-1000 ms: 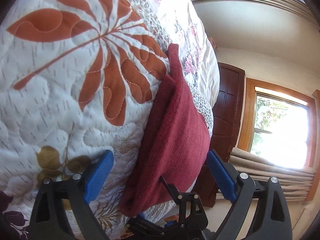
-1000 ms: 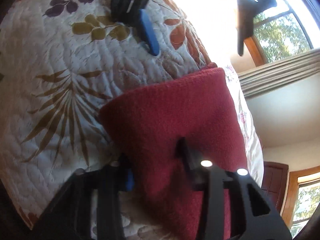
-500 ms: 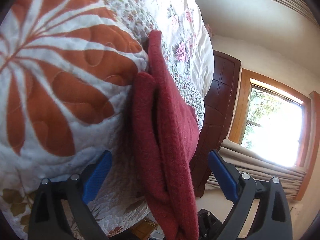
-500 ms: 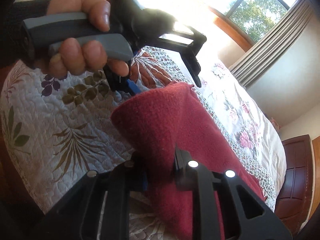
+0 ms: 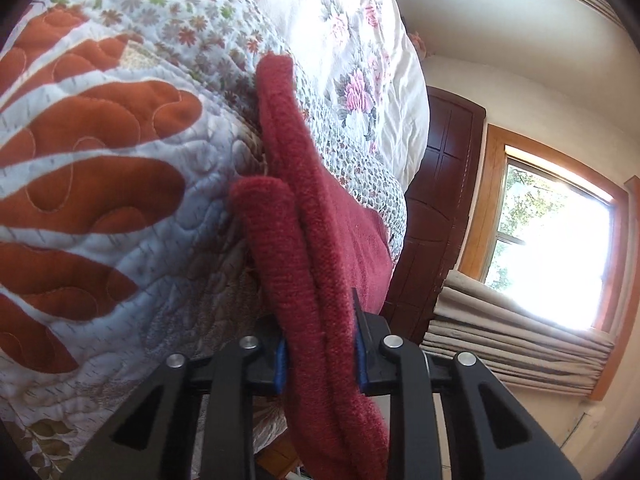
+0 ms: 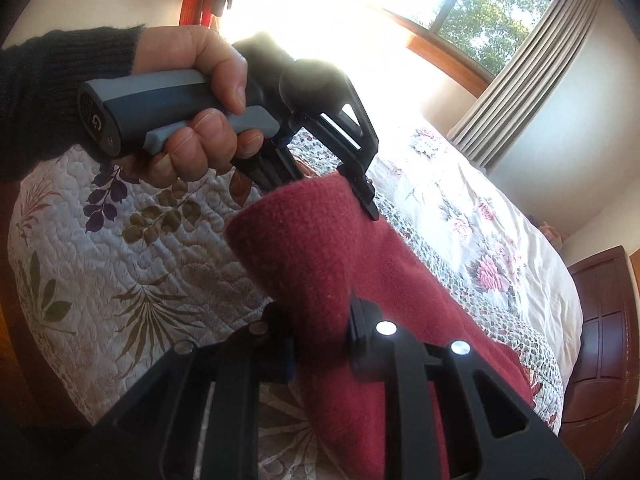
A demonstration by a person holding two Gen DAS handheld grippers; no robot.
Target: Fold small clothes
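The dark red knit garment (image 5: pixel 320 280) runs up the middle of your left wrist view, doubled into thick layers whose rounded edges face the camera, its upper end lying against the quilted bedspread (image 5: pixel 100 160). In your right wrist view the same red cloth (image 6: pixel 304 248) rises from the lower centre as a raised fold above the leaf-printed quilt (image 6: pixel 120 264).

Your left gripper (image 5: pixel 320 354) is clamped on the stacked layers at the lower centre, blue pads pressed against both sides of the cloth. Your right gripper (image 6: pixel 320 344) is likewise clenched on the garment, the fabric squeezed between its black fingers low in the frame. Higher up in that view, your left hand (image 6: pixel 192 120), in a dark sleeve (image 6: pixel 52 92), squeezes the grey handle (image 6: pixel 152 104) of the other tool, whose tips meet the top of the fold.

A floral duvet (image 6: pixel 480 220) lies toward the right, with a dark wooden headboard (image 6: pixel 600 340) at the lower right edge. A sunlit window (image 6: pixel 480 0) with grey curtains (image 6: pixel 532 60) fills the upper right.
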